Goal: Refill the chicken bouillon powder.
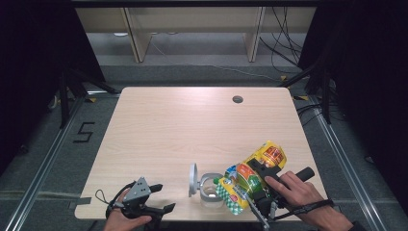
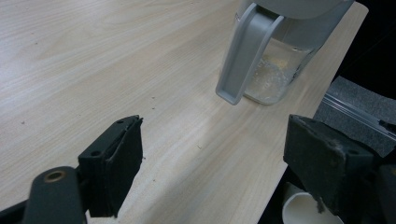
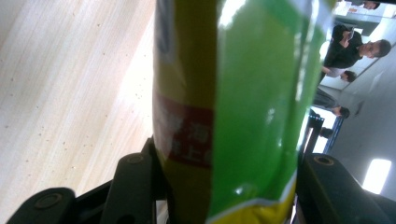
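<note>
High view: the right claw [image 1: 251, 185] is clamped on a yellow-green snack bag [image 1: 252, 175], held tilted just above the near edge of the worktop [image 1: 192, 125], its lower end beside the open glass jug [image 1: 210, 190]. In the right gripper view the bag [image 3: 233, 102] sits squarely between both jaws. The left claw [image 1: 154, 199] stands wide and empty near the worktop's front edge, well apart from the bag, with the jug [image 2: 275, 51] ahead of it.
</note>
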Action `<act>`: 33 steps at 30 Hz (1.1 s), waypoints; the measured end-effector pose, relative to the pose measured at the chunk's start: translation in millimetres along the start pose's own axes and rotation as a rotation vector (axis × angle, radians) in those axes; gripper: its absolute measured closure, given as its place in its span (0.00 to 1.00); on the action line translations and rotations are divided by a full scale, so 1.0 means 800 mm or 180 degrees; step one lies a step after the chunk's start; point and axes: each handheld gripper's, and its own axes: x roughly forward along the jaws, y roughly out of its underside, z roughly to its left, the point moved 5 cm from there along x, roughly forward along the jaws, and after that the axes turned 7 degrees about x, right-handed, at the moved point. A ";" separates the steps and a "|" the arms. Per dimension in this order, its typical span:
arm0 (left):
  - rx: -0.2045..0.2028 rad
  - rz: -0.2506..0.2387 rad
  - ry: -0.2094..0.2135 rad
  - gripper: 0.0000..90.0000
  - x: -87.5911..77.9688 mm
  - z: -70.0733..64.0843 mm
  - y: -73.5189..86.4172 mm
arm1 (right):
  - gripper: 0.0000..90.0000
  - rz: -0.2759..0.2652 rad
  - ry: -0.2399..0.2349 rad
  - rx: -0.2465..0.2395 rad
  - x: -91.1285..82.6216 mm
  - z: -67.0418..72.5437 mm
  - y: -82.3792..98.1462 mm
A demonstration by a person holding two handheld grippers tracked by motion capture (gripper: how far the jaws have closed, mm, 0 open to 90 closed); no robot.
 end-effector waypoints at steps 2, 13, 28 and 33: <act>0.0017 0.0022 -0.0012 0.21 0.000 0.001 0.000 | 0.61 0.0008 -0.0007 -0.0033 0.000 0.000 0.000; 0.0018 0.0024 -0.0005 0.21 -0.001 0.001 0.001 | 0.61 0.0032 0.0081 -0.0195 -0.001 -0.004 -0.002; 0.0013 0.0018 -0.0017 0.21 0.000 0.001 0.000 | 0.62 0.0050 0.0180 -0.0397 -0.003 -0.007 -0.007; 0.0016 0.0025 -0.0021 0.21 0.000 0.001 0.001 | 0.62 0.0032 0.0219 -0.0531 -0.003 -0.010 -0.009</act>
